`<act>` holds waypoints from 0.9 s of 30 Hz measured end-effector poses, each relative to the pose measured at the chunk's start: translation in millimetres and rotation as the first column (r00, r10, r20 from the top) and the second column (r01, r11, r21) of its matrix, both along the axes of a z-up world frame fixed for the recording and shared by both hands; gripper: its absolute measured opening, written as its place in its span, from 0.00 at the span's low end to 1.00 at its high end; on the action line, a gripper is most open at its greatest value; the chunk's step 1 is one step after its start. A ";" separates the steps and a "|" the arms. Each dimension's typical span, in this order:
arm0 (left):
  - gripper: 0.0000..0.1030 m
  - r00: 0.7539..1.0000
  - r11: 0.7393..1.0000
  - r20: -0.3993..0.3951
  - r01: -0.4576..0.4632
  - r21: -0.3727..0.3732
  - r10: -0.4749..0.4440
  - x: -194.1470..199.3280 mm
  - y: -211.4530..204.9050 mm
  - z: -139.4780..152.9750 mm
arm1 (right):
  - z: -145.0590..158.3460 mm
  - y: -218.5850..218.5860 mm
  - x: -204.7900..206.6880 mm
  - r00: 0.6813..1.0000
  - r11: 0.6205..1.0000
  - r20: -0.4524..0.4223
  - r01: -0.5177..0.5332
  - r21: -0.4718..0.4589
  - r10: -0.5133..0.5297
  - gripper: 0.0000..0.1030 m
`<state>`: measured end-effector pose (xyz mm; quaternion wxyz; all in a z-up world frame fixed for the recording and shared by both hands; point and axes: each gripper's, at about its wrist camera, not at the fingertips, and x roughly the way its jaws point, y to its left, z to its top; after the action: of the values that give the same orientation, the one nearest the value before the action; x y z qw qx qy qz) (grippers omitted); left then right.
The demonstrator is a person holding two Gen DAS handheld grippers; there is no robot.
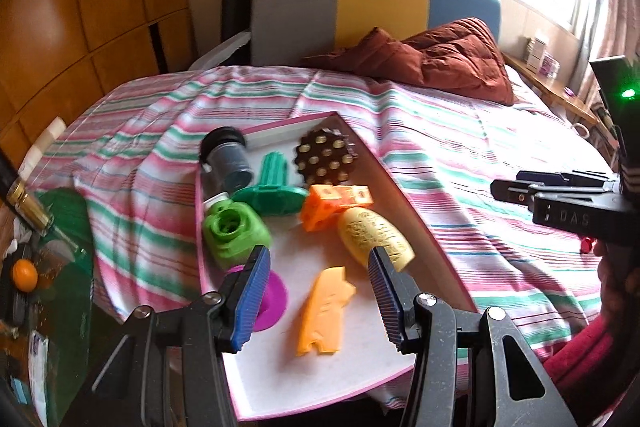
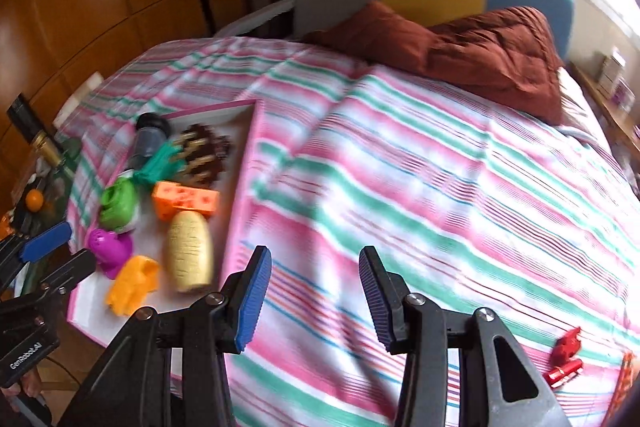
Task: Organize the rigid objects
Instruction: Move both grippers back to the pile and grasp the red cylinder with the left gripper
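- Now the right gripper (image 2: 312,291) is wide open and holds nothing, over the striped bedspread (image 2: 400,167).
- Loose red toys (image 2: 565,355) lie low to its right, nearer this hand; long axis unclear.
- Likewise open and unladen, the left gripper (image 1: 318,301) hovers above the pink-edged tray (image 1: 416,211), over an orange piece (image 1: 322,311).
- Only the right view shows those red toys clearly.

On the bed (image 1: 460,155) a tray (image 1: 320,379) lies left of my right claw (image 2: 312,291); toy pieces (image 1: 336,205) lie in it, my left claw (image 1: 316,291) over its near end.
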<state>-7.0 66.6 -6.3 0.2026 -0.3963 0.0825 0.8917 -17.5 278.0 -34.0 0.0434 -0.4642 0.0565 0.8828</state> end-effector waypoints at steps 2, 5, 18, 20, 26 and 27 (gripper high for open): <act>0.51 1.000 1.000 -0.002 0.023 -0.004 -0.023 0.9 9.0 0.9 | 0.9 18.0 5.4 0.999 0.999 0.003 0.044 0.002 -0.044 0.45; 0.51 0.998 0.998 -0.002 0.057 -0.008 -0.057 1.3 22.7 1.3 | 2.3 47.6 15.5 0.994 0.994 0.007 0.113 -0.001 -0.113 0.45; 0.51 0.966 0.966 -0.003 0.259 -0.025 -0.259 11.0 106.3 2.8 | 25.7 206.6 97.6 0.836 0.831 -0.013 0.544 -0.120 -0.549 0.45; 0.51 0.958 0.957 -0.004 0.287 -0.033 -0.287 14.4 119.9 1.6 | 26.9 224.3 113.0 0.799 0.793 -0.021 0.593 -0.140 -0.601 0.45; 0.50 0.931 0.930 0.018 0.364 -0.049 -0.363 20.2 158.7 -6.4 | 6.7 264.8 153.4 0.716 0.659 0.005 0.645 -0.386 -0.698 0.45; 0.50 0.927 0.926 0.025 0.375 -0.048 -0.374 20.1 164.4 -8.7 | 4.2 269.9 160.6 0.692 0.621 0.012 0.656 -0.429 -0.722 0.45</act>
<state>13.1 231.1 -15.0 0.3592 -0.3850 0.1782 0.8313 143.1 547.9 -29.8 0.2784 -0.3322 0.4132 0.8009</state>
